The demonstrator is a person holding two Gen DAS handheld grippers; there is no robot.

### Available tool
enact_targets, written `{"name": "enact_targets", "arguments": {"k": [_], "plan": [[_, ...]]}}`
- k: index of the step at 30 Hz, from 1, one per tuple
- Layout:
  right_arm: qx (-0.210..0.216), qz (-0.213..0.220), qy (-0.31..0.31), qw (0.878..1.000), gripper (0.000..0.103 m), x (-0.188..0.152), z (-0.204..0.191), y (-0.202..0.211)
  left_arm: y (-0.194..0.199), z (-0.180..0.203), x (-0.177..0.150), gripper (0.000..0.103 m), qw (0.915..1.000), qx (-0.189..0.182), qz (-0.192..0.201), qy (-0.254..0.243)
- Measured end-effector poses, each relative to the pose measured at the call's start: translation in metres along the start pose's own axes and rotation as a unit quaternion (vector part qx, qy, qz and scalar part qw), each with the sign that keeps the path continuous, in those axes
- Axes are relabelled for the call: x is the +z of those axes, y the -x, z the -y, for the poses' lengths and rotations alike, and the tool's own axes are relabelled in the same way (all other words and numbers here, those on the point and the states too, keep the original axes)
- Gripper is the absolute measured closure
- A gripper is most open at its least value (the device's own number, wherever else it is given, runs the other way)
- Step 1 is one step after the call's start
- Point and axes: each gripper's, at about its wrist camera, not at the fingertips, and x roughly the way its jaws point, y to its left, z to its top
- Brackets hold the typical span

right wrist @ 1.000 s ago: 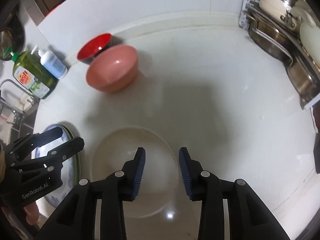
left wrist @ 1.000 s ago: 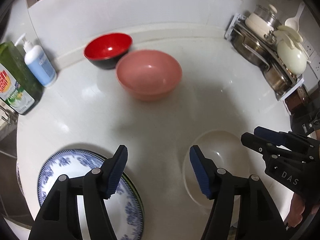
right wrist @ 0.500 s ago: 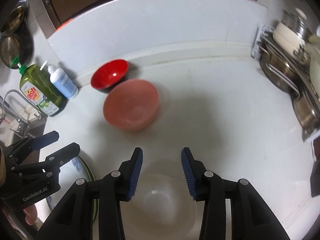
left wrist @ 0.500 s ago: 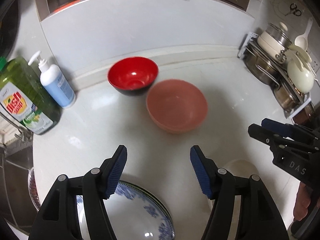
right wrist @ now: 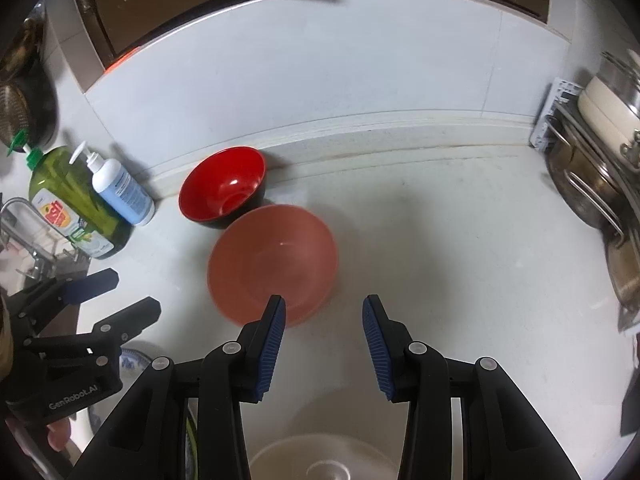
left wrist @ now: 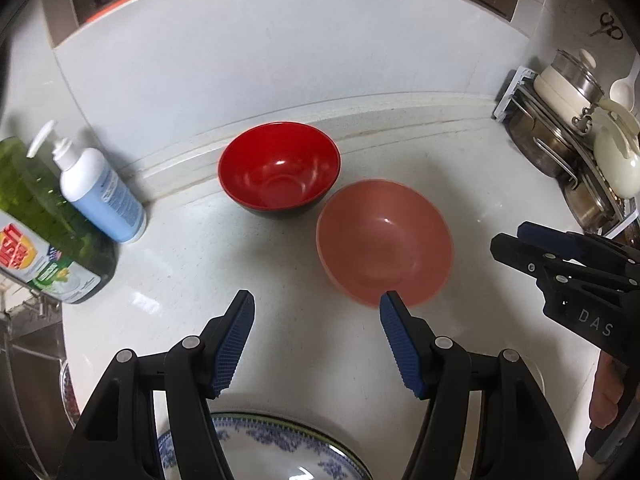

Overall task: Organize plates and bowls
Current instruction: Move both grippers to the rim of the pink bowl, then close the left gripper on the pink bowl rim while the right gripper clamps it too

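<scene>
A red bowl with a black outside (left wrist: 279, 170) (right wrist: 222, 189) stands near the back wall, touching a pink bowl (left wrist: 385, 243) (right wrist: 272, 264) in front of it. A blue-and-white patterned plate (left wrist: 276, 450) (right wrist: 129, 360) lies under my left gripper (left wrist: 317, 338), which is open and empty. A white bowl (right wrist: 320, 460) lies under my right gripper (right wrist: 324, 340), also open and empty. The right gripper shows at the right of the left wrist view (left wrist: 520, 240). The left gripper shows at the left of the right wrist view (right wrist: 116, 292).
A green dish soap bottle (left wrist: 40, 220) (right wrist: 76, 200) and a white pump bottle (left wrist: 100, 196) (right wrist: 122, 190) stand at the left by the sink tap (right wrist: 20, 220). A rack of pots and lids (left wrist: 576, 152) (right wrist: 600, 168) fills the right side.
Both grippers have pulled back and tilted up. The plate and white bowl have slid to the bottom of the views; the red and pink bowls now sit nearer the centre. Both grippers stayed open.
</scene>
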Motion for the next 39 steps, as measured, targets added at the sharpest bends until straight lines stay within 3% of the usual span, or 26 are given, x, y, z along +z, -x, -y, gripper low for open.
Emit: {"name": "enact_targets", "arguments": {"k": [23,39], "plan": [[0.009,-0.069,-0.014,0.997,0.063,0.025,0.015,-0.085,-0.082,-0.007,0.027,0.054,0.9986,-0.005,-0.050,0.015],[0.023,-0.098,-0.026,0.995,0.087,0.025,0.013,-0.105,-0.101,0.002,0.027,0.088,0.9972,-0.029,-0.067,0.019]]}}
